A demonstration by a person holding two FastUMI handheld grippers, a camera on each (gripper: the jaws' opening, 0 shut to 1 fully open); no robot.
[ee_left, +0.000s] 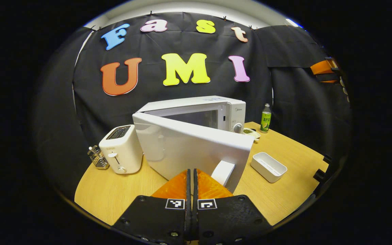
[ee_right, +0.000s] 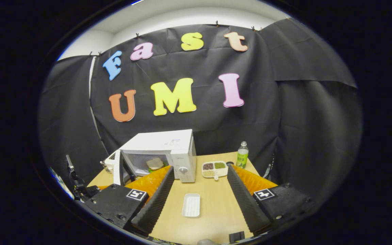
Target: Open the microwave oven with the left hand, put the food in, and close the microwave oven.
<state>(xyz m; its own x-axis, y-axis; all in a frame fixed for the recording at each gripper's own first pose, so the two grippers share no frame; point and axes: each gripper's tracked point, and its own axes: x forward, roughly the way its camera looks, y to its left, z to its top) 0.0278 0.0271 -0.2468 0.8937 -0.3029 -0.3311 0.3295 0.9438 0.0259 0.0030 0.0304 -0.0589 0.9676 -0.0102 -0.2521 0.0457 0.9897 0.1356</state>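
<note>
Left gripper view: the left tool [ee_left: 192, 183] is clenched on nothing, just behind the half-open microwave door [ee_left: 192, 148]; closing remains.

Right gripper view: food [ee_right: 154, 163] lies inside the microwave oven [ee_right: 163, 153]. The right tool [ee_right: 199, 200] is released, hovering over the desk [ee_right: 213, 214].

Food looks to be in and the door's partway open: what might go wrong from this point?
The left gripper, fingers together just before the microwave door, could slip off the smooth panel while pushing. A hard shove might slide the microwave toward the toaster. The food sits near the opening, so the door may catch it.
</note>
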